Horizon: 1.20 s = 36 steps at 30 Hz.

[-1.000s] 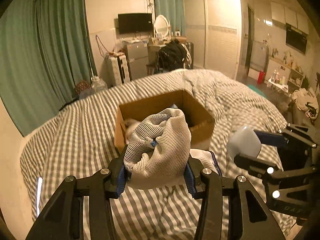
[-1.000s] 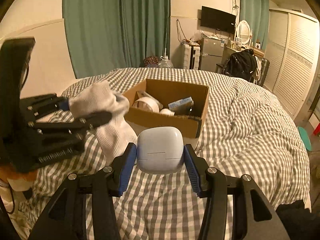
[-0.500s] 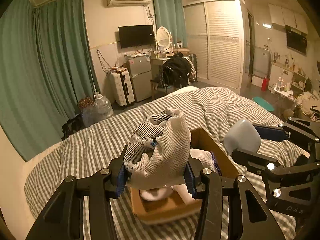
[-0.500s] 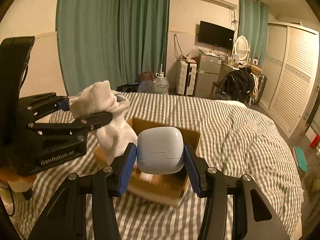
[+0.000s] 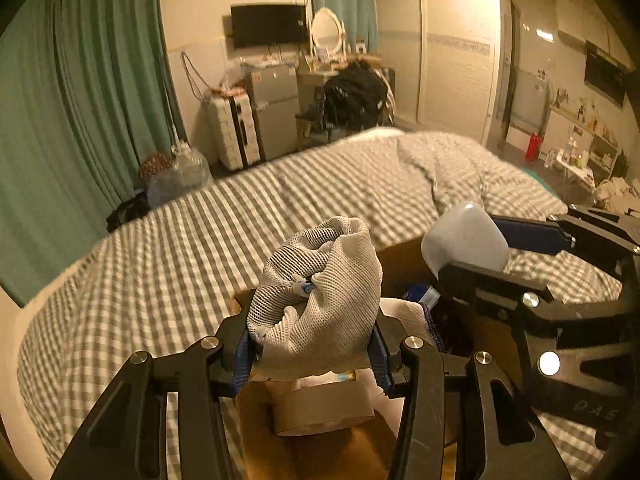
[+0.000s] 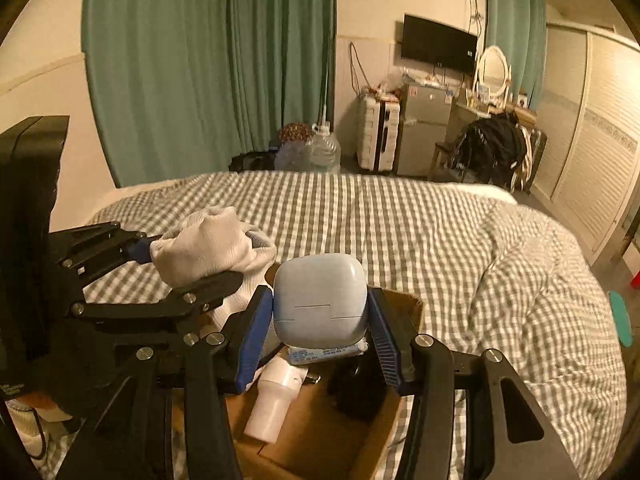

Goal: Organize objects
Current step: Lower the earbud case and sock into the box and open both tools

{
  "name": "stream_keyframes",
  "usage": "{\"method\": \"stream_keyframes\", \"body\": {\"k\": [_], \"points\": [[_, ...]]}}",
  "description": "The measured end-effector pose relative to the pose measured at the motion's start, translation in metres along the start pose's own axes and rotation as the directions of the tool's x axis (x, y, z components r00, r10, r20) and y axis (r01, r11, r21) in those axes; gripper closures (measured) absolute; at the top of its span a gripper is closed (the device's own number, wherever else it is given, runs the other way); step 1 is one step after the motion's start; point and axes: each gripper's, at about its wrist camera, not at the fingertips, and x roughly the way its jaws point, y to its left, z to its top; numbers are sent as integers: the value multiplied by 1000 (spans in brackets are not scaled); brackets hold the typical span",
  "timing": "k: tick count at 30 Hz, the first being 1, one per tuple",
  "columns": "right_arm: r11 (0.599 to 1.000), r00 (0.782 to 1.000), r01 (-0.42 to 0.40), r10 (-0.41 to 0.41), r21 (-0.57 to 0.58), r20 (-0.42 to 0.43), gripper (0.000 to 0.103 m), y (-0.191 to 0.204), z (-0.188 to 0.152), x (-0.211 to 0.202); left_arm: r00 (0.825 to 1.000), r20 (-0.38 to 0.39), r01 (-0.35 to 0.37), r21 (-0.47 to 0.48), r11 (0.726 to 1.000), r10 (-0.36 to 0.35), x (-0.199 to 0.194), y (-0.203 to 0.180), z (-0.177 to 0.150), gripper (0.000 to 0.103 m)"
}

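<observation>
My left gripper (image 5: 312, 344) is shut on a bunched white mesh sock (image 5: 320, 300) and hangs over the open cardboard box (image 5: 404, 256) on the bed. A roll of brown tape (image 5: 324, 410) lies in the box right below it. My right gripper (image 6: 318, 320) is shut on a pale blue rounded case (image 6: 320, 300), also above the box (image 6: 368, 440). Inside the box lie a white tube-shaped item (image 6: 272, 404), a small blue-and-white packet (image 6: 324, 352) and something dark. The two grippers hang side by side, left gripper (image 6: 188, 272) beside the case, right gripper (image 5: 472, 252) beside the sock.
The box sits on a bed with a grey-and-white checked cover (image 6: 440, 240). Green curtains (image 6: 208, 64), a water jug (image 6: 324, 152), a white suitcase (image 6: 376, 136), a small fridge (image 6: 424, 128) and a chair with a black bag (image 6: 492, 148) stand beyond the bed.
Both grippers have moved forward together and now hang over the box, which has slid down under the fingers in both views. Each grip is unchanged.
</observation>
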Motion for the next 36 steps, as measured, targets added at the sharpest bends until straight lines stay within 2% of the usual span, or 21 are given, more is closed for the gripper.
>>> {"method": "stream_keyframes", "body": {"k": [9,15,18,21,26,28,30,36], "points": [[1000,996,-11,13,25,-92,54,-18,-21,54,996,-90,24,18,1000,-22,40,-3,-17,54],[999,994,-30,33,37,-102,54,-23,-22,59,995,-104,17,20,1000,-15,40,-5,-21,52],[999,994,-28,31,35,-100,54,-25,-22,57,994,-110,7,20,1000,-5,39,-4,-21,44],[999,996,-25,29,46,-87,39,-25,-23,51,994,-112,-16,25,1000,19,36,-5,-21,38],[996,998,-24,29,85,-60,37,-27,-20,30,994,-98,-44,20,999,46,20,-4,-22,23],[995,999,-14,18,94,-45,33,-28,-17,18,995,-82,-57,17,998,58,9,-4,-18,21],[995,1000,3,0,103,-21,31,-30,-13,4,995,-63,-77,19,997,79,-3,-6,-13,14],[992,996,57,-65,116,67,23,-24,4,-53,985,58,-160,2,987,160,-58,-9,6,7]]}}
